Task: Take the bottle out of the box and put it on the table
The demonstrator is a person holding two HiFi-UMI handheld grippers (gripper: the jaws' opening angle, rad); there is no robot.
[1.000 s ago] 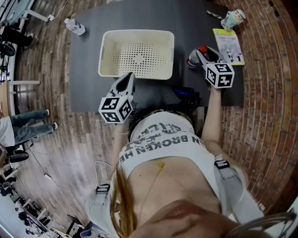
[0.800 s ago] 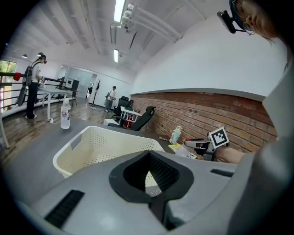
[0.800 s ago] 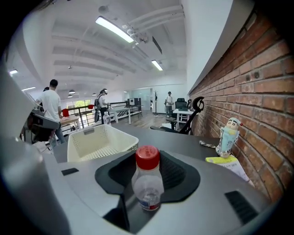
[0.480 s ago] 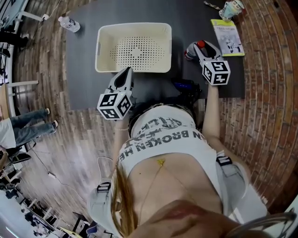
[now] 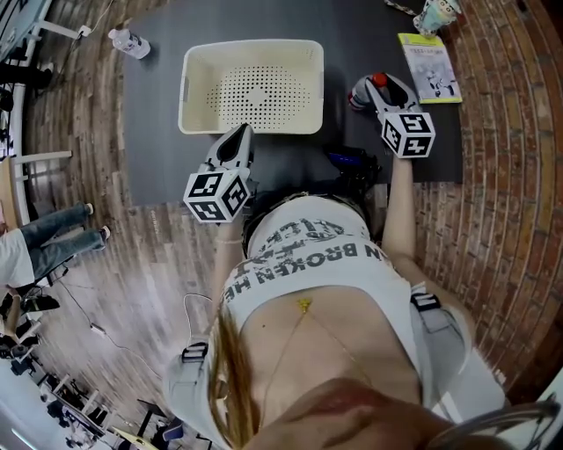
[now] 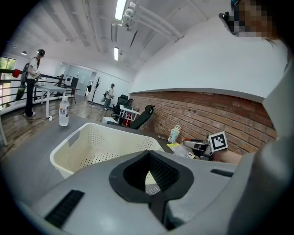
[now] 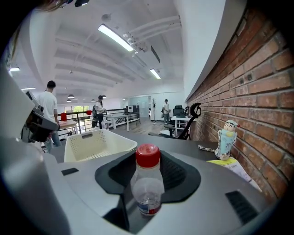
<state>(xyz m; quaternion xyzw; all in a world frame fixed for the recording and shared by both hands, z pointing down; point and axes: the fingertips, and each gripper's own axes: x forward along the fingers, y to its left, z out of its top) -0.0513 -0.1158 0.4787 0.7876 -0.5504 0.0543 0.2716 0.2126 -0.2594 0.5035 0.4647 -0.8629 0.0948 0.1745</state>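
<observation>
A small clear bottle (image 5: 362, 95) with a red cap stands upright between the jaws of my right gripper (image 5: 371, 88), over the dark table (image 5: 158, 132) just right of the cream perforated basket (image 5: 251, 46). In the right gripper view the bottle (image 7: 147, 186) fills the gap between the pads, and the right gripper (image 7: 148, 202) is shut on it. Whether its base touches the table is hidden. My left gripper (image 5: 239, 134) hovers at the basket's near wall, shut with nothing in it. The left gripper (image 6: 149, 172) looks over the basket (image 6: 92, 133), which has nothing inside.
A second clear bottle (image 5: 127, 42) stands at the table's far left corner. A yellow booklet (image 5: 428, 66) and a small figurine (image 5: 437, 13) lie at the far right by the brick wall. A black object (image 5: 352, 167) sits at the table's near edge. People stand in the background.
The right gripper has tilted slightly with the bottle still between its jaws. The left gripper has stayed where it was.
</observation>
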